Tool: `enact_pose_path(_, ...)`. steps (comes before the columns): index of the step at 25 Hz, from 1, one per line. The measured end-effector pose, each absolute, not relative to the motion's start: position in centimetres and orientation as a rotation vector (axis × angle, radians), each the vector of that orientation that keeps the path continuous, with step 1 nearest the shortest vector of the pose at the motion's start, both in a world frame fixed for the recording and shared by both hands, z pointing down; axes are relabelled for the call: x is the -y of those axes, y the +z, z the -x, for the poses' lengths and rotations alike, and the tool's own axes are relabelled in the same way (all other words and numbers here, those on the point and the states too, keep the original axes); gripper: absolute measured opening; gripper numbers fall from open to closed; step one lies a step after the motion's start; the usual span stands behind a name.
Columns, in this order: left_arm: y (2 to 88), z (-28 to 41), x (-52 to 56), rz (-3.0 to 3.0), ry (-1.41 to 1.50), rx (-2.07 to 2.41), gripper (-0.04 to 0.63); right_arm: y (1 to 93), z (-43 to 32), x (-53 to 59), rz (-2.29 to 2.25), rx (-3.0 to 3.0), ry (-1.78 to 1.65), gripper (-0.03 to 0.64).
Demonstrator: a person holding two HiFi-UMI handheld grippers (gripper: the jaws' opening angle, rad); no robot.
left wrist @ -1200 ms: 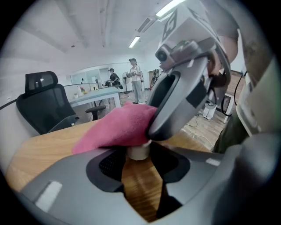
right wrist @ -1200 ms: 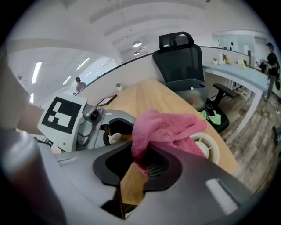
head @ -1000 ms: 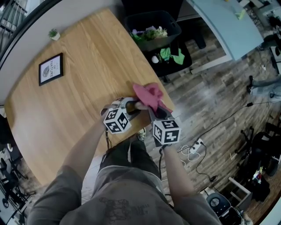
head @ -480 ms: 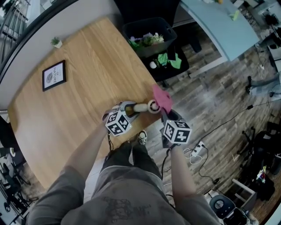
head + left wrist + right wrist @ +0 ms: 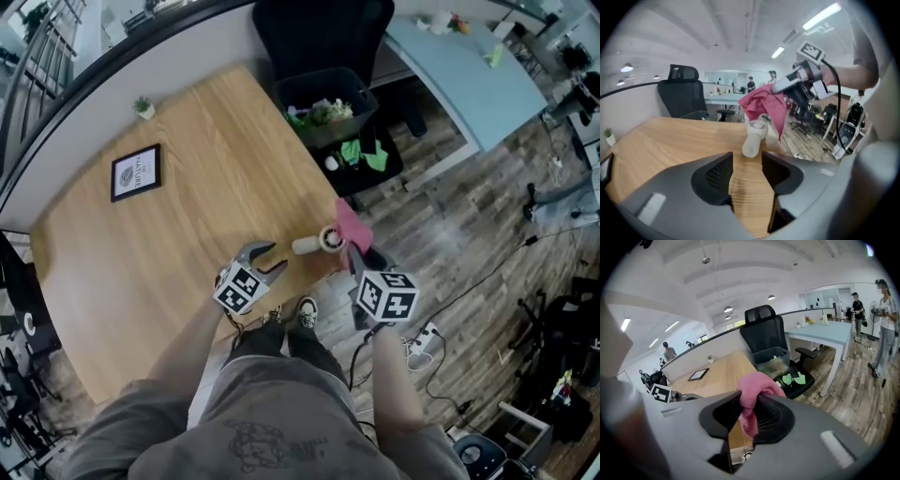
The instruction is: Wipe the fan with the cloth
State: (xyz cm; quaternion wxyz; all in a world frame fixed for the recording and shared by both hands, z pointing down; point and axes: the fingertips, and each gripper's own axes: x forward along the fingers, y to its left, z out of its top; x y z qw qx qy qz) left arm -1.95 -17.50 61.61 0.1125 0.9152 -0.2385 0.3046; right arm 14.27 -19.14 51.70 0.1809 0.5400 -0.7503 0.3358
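A small white hand fan (image 5: 317,243) lies on its side on the wooden table (image 5: 187,216), near the front right edge. My left gripper (image 5: 275,259) stands open just short of the fan's handle, with only bare table between its jaws. In the left gripper view the fan (image 5: 753,139) lies ahead of the left gripper (image 5: 746,159). My right gripper (image 5: 357,255) is shut on a pink cloth (image 5: 353,227) that hangs just right of the fan head. The right gripper view shows the cloth (image 5: 752,401) pinched between the jaws.
A framed picture (image 5: 136,172) and a tiny potted plant (image 5: 143,108) sit at the table's far side. A black bin (image 5: 323,105) of odds and ends rests on a black chair beyond the table. A power strip (image 5: 424,332) and cables lie on the wood floor.
The left gripper has drawn back from the fan, which now lies alone on the table. The right gripper has lifted the pink cloth off the fan and moved it right.
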Motion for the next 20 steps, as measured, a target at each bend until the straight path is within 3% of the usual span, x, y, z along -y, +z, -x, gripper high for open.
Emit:
enact_pose_path(7, 51.3, 3.3, 20.5, -2.767, 0.599, 0.919, 0.163, 43.1, -12.9, 19.6, -1.536, 2.269, 0.727, 0.077)
enact_pose_path(10, 45.6, 3.7, 21.7, -2.833, 0.483, 1.044, 0.088, 39.1, -12.4, 19.7, -1.528, 2.343, 0.641, 0.077)
enact_pose_path(16, 36.0, 3.6, 22.0, -2.924, 0.274, 1.145, 0.012, 31.5, -11.9, 19.4, -1.583, 2.495, 0.517, 0.077)
enact_pose_path(20, 31.6, 3.5, 21.4, -2.964, 0.229, 1.147, 0.009, 25.9, -11.1, 18.7, -1.589, 2.590, 0.378, 0.077)
